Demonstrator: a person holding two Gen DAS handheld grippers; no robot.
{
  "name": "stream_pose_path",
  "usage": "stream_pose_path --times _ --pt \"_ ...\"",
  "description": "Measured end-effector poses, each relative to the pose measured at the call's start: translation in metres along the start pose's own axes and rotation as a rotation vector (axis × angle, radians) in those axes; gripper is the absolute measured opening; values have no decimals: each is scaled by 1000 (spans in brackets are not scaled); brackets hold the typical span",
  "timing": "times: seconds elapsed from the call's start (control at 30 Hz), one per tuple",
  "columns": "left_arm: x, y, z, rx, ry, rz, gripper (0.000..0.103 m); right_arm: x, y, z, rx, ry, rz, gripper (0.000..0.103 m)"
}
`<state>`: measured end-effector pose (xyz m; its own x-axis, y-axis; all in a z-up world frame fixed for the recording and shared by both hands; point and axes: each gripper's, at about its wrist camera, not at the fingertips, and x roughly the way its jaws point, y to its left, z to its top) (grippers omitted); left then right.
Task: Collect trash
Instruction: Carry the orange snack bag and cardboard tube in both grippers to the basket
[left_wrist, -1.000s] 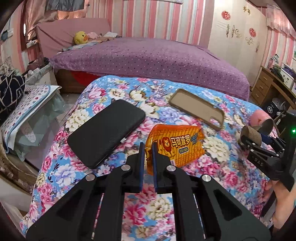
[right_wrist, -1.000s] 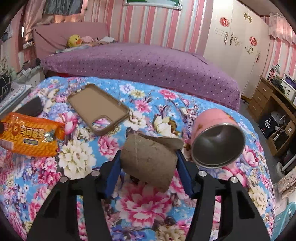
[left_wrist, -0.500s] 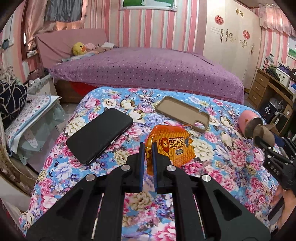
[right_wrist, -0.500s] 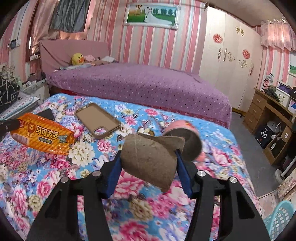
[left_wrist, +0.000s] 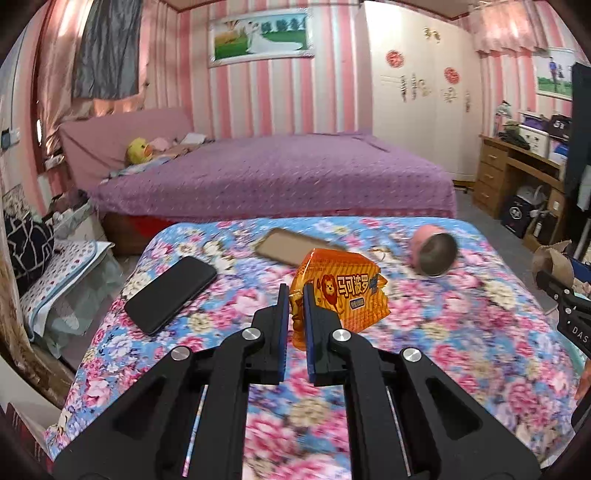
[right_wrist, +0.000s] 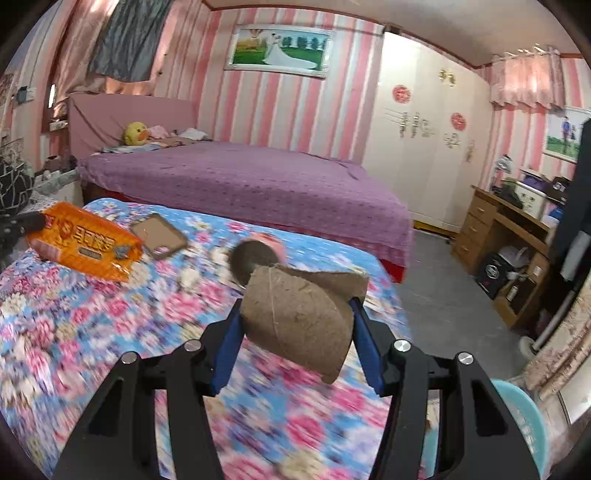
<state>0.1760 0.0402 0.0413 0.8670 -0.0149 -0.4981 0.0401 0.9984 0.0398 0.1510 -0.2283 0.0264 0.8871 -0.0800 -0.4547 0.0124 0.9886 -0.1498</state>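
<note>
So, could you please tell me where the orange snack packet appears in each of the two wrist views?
Left wrist view: the orange snack packet sits at the centre, pinched by its edge in the left gripper.
Right wrist view: it is at the far left, above the floral quilt.
Shared landmark: the brown phone case lies on the quilt just beyond the packet in both.

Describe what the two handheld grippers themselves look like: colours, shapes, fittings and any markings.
Both are built alike. The left gripper has two angular matte-black fingers with cut-out openings, round silver bolt heads at the joints, and flat blue pads lining the inner faces of its jaws. The right gripper shows the same black frame, silver bolts and blue pads; from the left wrist view, white lettering starting "DAS" is printed on its side.
</note>
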Motion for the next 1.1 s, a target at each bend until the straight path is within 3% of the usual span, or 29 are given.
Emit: stream_pose_path --times 0.33,0.6,0.83,1.1 --pt "-34 -75 -7 -21 41 -93 6 -33 -105 -46 142 18 -104 55" --pt "-63 -146 -3 29 17 -179 6 -57 -182 -73 227 17 -208 55" --pt "-71 -208 -6 60 38 -290 6 -66 -227 -92 272 33 -275 55" --pt "-71 -278 -19 131 53 -350 6 -63 -262 -114 332 59 -292 55"
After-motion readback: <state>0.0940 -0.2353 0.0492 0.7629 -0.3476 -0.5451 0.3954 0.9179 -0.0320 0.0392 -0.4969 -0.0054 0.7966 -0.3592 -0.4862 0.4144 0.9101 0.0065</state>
